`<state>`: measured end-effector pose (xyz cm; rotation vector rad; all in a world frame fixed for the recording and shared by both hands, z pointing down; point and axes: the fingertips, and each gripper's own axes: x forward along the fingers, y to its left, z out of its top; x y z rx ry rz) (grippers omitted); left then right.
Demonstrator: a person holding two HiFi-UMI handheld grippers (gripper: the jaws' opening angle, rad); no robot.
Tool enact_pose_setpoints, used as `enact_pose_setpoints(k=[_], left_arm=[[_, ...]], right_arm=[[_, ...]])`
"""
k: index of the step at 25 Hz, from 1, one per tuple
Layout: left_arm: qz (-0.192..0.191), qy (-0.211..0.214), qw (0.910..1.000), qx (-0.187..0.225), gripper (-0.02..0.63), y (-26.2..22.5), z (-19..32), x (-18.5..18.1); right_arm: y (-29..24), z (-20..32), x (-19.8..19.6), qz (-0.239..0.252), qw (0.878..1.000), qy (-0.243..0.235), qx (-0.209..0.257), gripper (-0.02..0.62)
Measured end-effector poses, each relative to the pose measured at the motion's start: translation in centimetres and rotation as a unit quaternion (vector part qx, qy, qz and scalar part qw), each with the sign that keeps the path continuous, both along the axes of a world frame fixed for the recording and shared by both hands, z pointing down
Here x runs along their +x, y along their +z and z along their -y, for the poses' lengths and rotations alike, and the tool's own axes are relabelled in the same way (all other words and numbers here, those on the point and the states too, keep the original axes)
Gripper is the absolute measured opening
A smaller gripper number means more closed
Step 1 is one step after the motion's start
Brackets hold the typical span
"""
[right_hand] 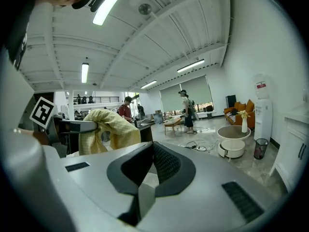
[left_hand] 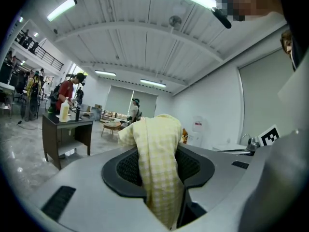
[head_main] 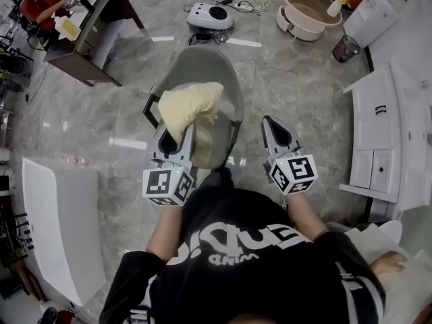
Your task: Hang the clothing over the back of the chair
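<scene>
— Yellow-and-white checked cloth (head_main: 191, 105), soft and bunched: where is it?
— Up in the air above the grey shell chair with the rounded back (head_main: 202, 66). It bunches at the tip of the left claw (left_hand: 159, 153), and a fold hangs down between the dark ribbed pads (left_hand: 126, 167). Whether its lower end touches the chair I cannot tell.
— So that claw is pinching it?
— Yes. Its jaws stand part-way apart with the fabric clamped between them, filling the gap.
— And the right claw (right_hand: 152, 146)?
— Its jaws are pressed together at the tips, with nothing between them. It hangs just beside the chair's right edge, over the grey marbled floor (head_main: 115, 123), apart from the cloth.
— How are the hands held?
— Both forearms reach forward from the person's black top (head_main: 256, 262), side by side. Each claw points ahead and only slightly downward. The left one lies over the chair's near rim, and the right one is clear of the chair.
</scene>
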<state>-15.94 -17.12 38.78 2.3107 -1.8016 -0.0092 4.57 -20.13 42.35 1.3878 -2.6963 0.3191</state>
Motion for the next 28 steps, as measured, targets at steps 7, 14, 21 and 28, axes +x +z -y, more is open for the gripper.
enact_pose_setpoints(k=[7,14,21,28], left_arm=[[0.005,0.036,0.9993,-0.004,0.179,-0.3,5.5,-1.3],[0.005,0.045,0.999,-0.006,0.179,-0.4,10.0,-1.5],[0.004,0.038,0.9992,0.01,0.179,-1.7,15.3,-1.3],[0.011,0.043,0.9983,0.038,0.179,-4.5,20.9,-1.6]], right_arm=[[-0.4,4.5,-1.2,0.006,0.999,0.037,-0.003,0.015],[-0.8,8.4,-1.8,0.007,0.999,0.039,-0.004,0.015],[-0.9,12.7,-2.3,0.003,1.0,0.016,-0.002,0.015],[-1.0,16.1,-2.9,0.003,1.0,0.006,-0.002,0.015]])
